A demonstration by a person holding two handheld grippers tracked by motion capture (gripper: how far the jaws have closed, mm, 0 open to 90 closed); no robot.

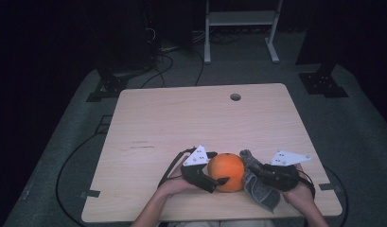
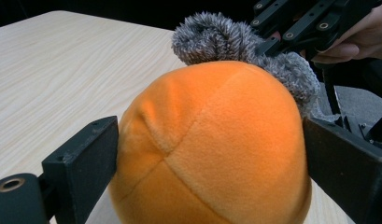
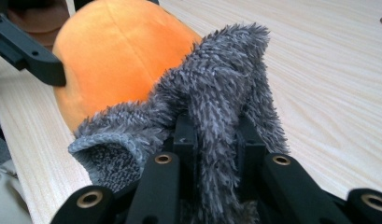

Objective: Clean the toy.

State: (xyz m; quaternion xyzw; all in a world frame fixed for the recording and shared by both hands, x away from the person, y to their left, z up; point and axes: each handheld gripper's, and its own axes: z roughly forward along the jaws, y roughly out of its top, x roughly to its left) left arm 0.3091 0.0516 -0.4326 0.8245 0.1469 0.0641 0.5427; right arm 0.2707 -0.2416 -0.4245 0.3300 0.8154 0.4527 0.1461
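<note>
Orange plush ball (image 2: 212, 144) sits on table (image 1: 181, 123) near its front edge, between wide-set left gripper (image 1: 214, 181) jaws; grey fuzzy sock (image 3: 216, 107), clamped in right gripper (image 3: 214, 140), lies against ball's right side

Plush ball (image 1: 226, 171) set on the table (image 1: 181, 123) near its front edge, left gripper (image 1: 215, 181) placed at its left with jaws either side, fuzzy cloth (image 1: 257, 182) laid against its right, clamped in the right gripper (image 1: 254, 169), cable hole (image 1: 235, 97) located far behind
</note>
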